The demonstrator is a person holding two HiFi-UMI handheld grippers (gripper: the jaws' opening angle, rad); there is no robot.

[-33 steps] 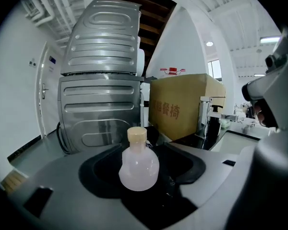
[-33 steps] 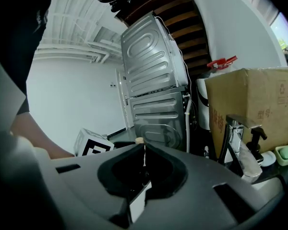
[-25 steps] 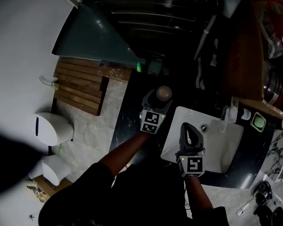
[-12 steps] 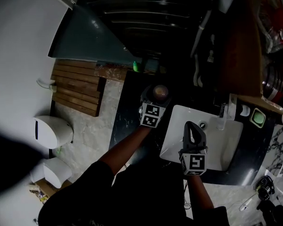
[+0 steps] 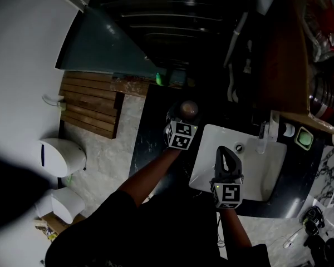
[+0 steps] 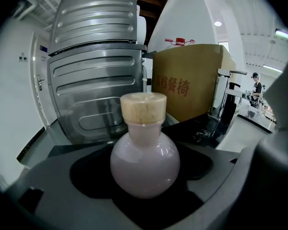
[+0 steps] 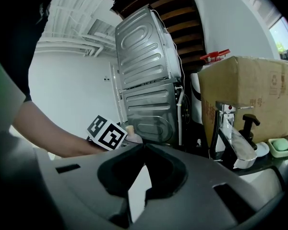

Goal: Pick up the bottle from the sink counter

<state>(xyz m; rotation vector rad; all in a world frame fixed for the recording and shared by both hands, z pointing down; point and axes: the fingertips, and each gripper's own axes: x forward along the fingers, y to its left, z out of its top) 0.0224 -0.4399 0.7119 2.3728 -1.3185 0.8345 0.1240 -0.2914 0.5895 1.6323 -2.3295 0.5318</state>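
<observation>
- Bottle [image 5: 188, 109]: the head view shows only its rounded top. The rest is hidden behind the left hand-held gripper [image 5: 185, 118]. In the right gripper view it is mostly covered by that gripper's marker cube.
- Cardboard box [image 7: 249, 87]: cut off at the right edge.
- Person [image 6: 256, 86]: distant, too small to detail.
- Objects [image 5: 312, 227] at the tabletop corner: dark, not identifiable.

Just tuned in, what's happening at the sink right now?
The person's left claw is around the round pink bottle with the cork stopper, on the dark counter beside the white sink, and looks closed on its body. Whether the bottle has left the counter cannot be told. The right claw is shut and empty, held over the sink.
</observation>
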